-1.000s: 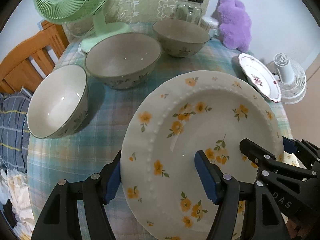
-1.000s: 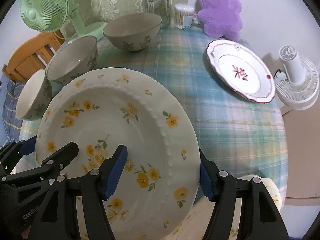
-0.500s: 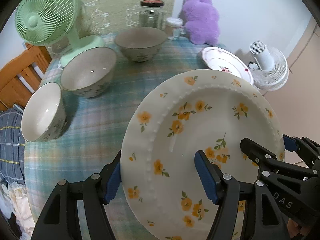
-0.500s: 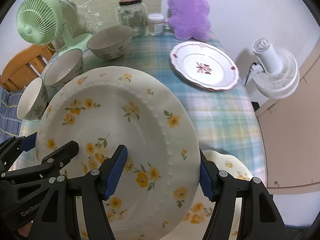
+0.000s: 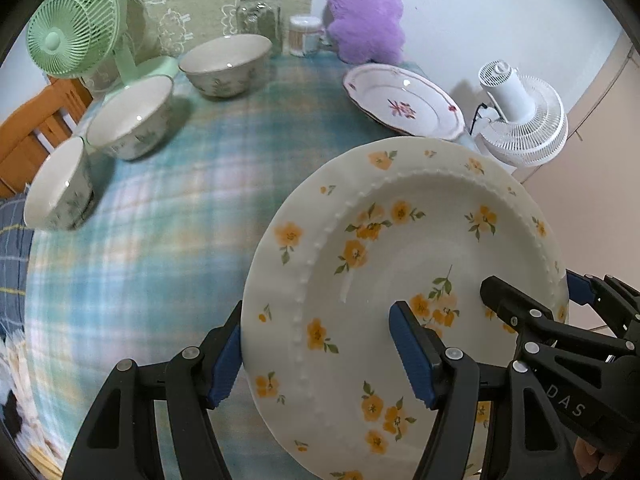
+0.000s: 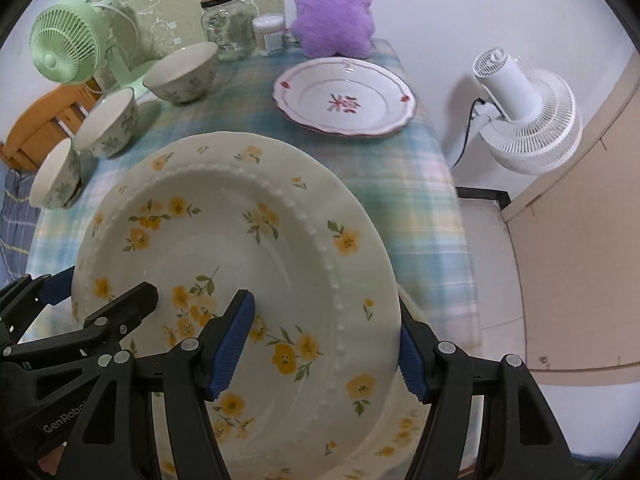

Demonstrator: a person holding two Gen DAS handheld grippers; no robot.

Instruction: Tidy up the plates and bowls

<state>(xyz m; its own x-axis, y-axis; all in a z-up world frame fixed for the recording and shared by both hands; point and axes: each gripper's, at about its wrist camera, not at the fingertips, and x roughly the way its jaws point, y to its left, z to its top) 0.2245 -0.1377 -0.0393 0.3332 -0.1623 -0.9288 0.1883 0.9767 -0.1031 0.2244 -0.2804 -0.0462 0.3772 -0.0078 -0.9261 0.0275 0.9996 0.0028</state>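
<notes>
Both grippers hold one large cream plate with yellow flowers (image 5: 400, 240) (image 6: 224, 240), tilted in the air over the near right part of the plaid table (image 5: 180, 200). My left gripper (image 5: 320, 344) (image 6: 98, 290) is shut on the plate's left rim, and my right gripper (image 6: 322, 348) (image 5: 534, 290) is shut on its right rim. A second yellow-flower plate (image 6: 400, 428) lies partly hidden below it. Three floral bowls (image 5: 224, 64) (image 5: 132, 116) (image 5: 56, 188) stand along the far left. A plate with red flowers (image 5: 400, 100) (image 6: 344, 100) sits at the far right.
A green fan (image 5: 76, 36), a glass jar (image 5: 258, 12), a small swab tub (image 5: 304, 36) and a purple plush (image 5: 364, 20) line the back. A white fan (image 6: 528, 116) stands beyond the table's right edge. A wooden chair (image 5: 28, 128) is at the left.
Both grippers have carried the yellow-flower plate to the right and toward the near side of the table. The bowls have slid away to the left. Both grips are unchanged.
</notes>
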